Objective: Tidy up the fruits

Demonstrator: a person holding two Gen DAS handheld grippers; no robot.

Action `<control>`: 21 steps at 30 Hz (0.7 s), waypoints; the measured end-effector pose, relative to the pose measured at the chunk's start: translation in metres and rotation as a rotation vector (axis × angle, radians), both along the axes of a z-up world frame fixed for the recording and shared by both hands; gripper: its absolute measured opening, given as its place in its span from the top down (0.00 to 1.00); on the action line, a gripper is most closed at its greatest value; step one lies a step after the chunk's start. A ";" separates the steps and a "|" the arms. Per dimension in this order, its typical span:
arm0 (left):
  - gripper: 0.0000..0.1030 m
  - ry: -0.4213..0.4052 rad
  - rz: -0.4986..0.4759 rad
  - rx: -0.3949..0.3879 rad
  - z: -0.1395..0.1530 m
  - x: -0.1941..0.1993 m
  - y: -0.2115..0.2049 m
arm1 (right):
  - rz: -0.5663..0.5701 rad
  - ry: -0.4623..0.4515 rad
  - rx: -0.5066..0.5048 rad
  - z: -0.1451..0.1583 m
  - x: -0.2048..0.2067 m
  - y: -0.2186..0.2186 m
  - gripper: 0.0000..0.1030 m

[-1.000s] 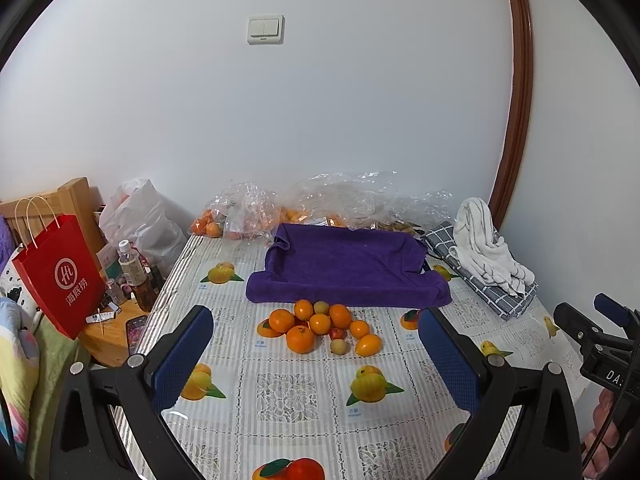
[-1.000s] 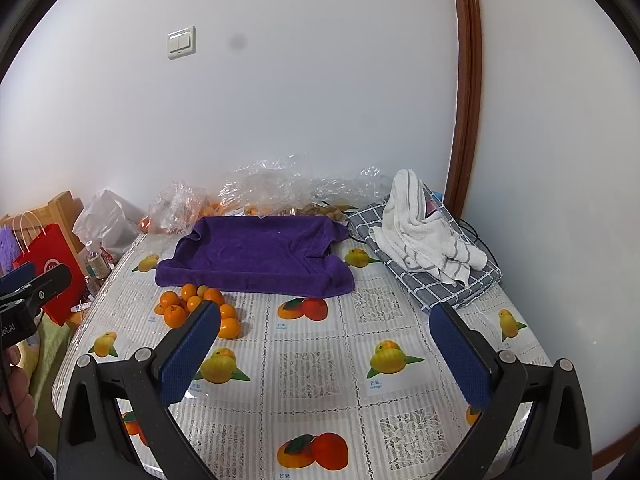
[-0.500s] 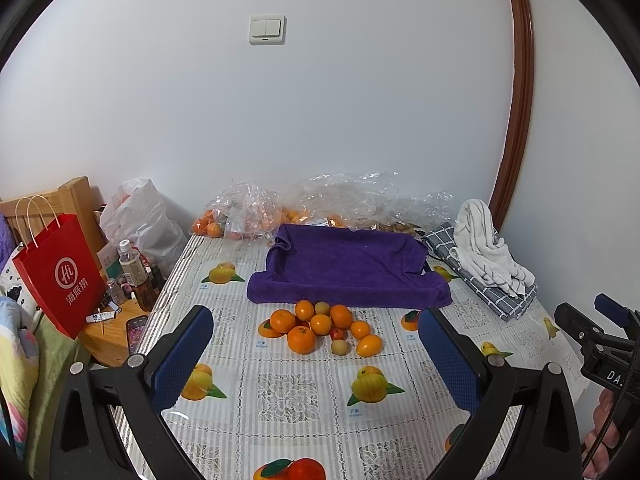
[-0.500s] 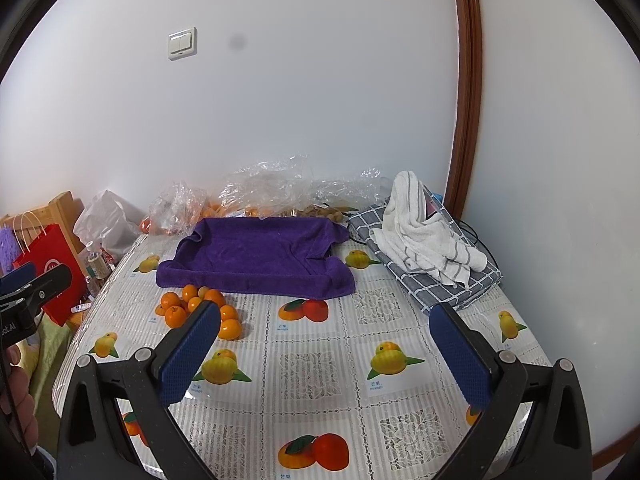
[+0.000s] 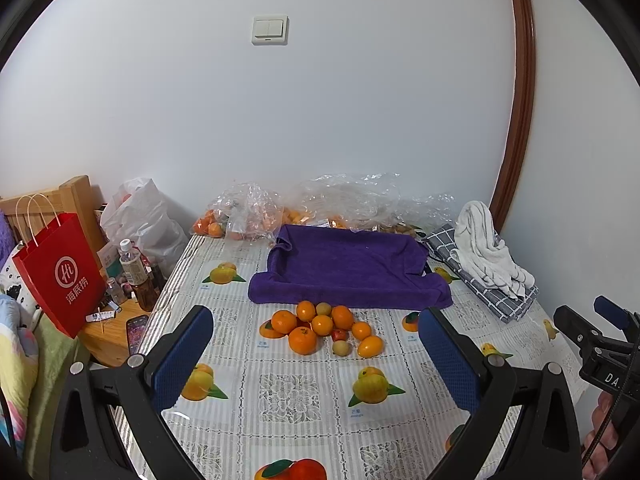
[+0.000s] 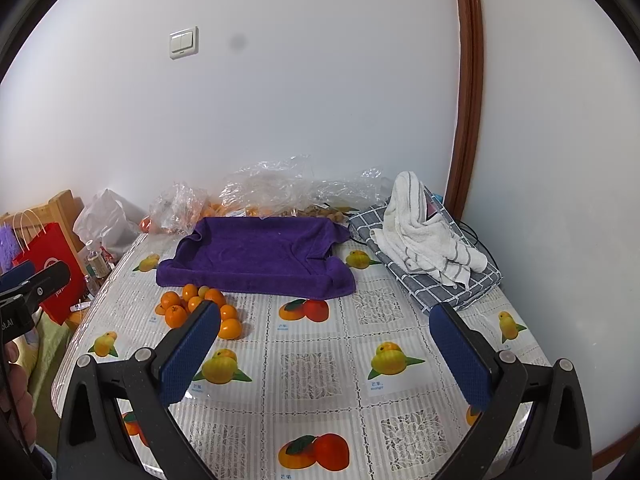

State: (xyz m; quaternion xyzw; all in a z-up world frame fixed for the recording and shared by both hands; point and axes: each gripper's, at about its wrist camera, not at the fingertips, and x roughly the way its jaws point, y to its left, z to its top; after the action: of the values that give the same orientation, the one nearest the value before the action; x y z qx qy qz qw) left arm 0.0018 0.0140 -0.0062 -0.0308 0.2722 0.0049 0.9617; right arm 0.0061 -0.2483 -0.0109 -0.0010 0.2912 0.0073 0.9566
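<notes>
**Two empty grippers held over a table before the first fruit was picked**

Nearest the cameras, the left gripper [image 5: 316, 354] hung above the near part of the table, its two blue-padded fingers [image 5: 182, 356] spread wide with nothing between them. The right gripper [image 6: 326, 354] sat beside it, to the right, likewise spread wide and empty. A little of the person's hand [image 5: 600, 436] showed at the frame edge in the left wrist view.

Beneath both lay a tablecloth [image 5: 288, 392] printed with pictures of fruit. These prints were flat images, not things to be picked up.

Further on, near the middle of the table and directly ahead of the left gripper, sat the fruit pile [image 5: 324, 326]: a tight cluster of oranges with a few smaller pale and red fruits, all touching one another. From the right wrist view the same pile lay to the left, partly hidden behind that gripper's left finger.

Just beyond the pile, a purple towel [image 5: 348, 268] was spread with raised edges, holding nothing. To the right lay a white striped towel [image 5: 486, 244] on a checked cloth [image 5: 496, 302]. Crumpled clear plastic bags [image 5: 348, 200] lined the wall.

The task seemed to be at its start, with no fruit yet sorted. The next move probably called for the left gripper to reach forward and down and close on one fruit at the pile's edge, taking care not to roll its neighbours. The purple towel looked a likely place to set fruit, though this was a guess.
</notes>
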 end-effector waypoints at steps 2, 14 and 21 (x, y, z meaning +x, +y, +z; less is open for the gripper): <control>0.00 0.000 0.001 0.001 0.000 0.000 0.000 | 0.002 0.000 0.000 0.000 0.000 0.000 0.01; 0.00 -0.015 0.056 0.042 -0.012 0.016 0.015 | 0.056 0.034 0.019 -0.014 0.024 0.015 0.01; 0.00 0.041 0.078 0.050 -0.052 0.040 0.038 | 0.088 0.086 -0.002 -0.057 0.055 0.036 0.01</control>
State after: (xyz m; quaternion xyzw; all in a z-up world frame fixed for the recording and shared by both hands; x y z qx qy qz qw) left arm 0.0421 0.0516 -0.0587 -0.0171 0.2903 0.0497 0.9555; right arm 0.0609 -0.2125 -0.0675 -0.0145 0.3316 0.0489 0.9420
